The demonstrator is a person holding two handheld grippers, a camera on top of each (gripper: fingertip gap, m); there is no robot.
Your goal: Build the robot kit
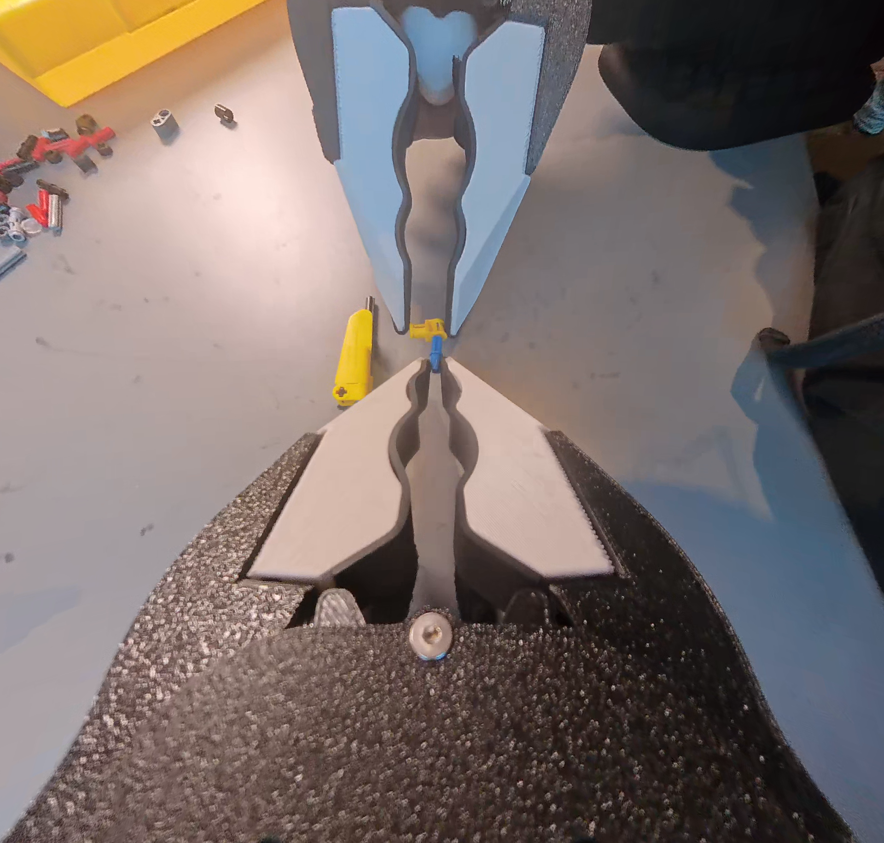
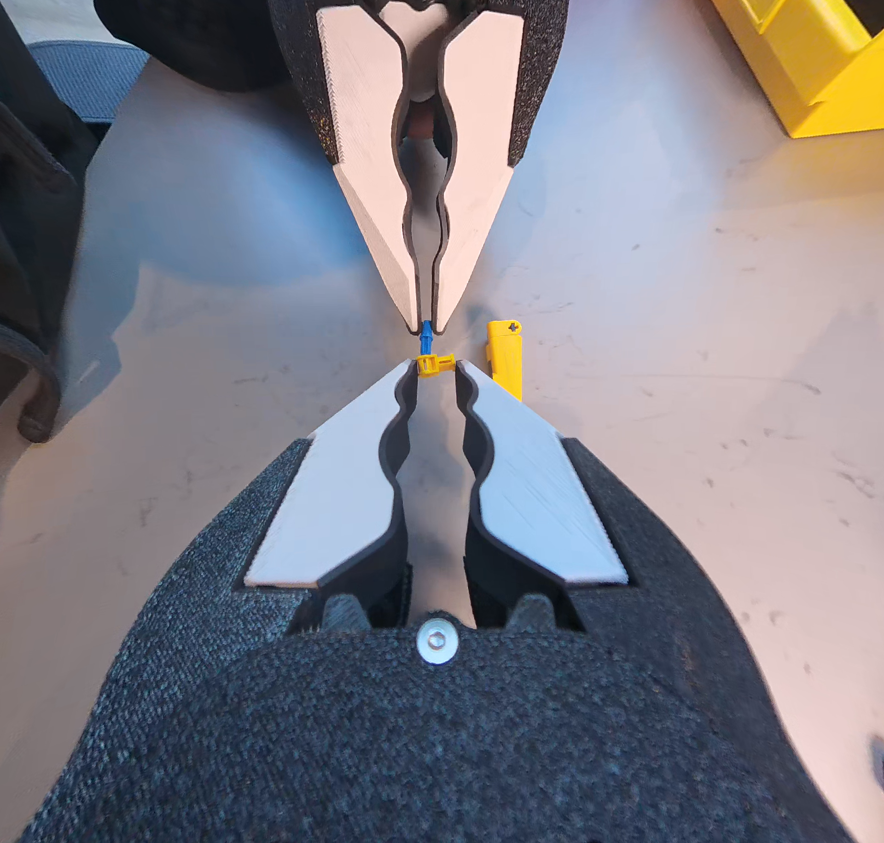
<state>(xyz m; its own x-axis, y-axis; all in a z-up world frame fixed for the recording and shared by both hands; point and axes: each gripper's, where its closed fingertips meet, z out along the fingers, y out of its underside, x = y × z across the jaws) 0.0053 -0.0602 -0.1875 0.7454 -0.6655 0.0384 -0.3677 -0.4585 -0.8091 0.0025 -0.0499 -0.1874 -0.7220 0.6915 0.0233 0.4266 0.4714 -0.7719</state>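
Observation:
My left gripper is shut on a small blue pin just above the grey table. My right gripper faces it tip to tip and is shut on a small yellow connector. The free end of the pin meets the connector; I cannot tell how deep it sits. In the right wrist view, my right gripper holds the yellow connector crosswise, and the left gripper holds the blue pin beyond it.
A long yellow part lies on the table beside the fingertips; it also shows in the right wrist view. A yellow bin stands at the far left. Several loose red, black and grey parts lie near it. A dark sleeve is behind the right gripper. The tips of both grippers are at nearly the same place.

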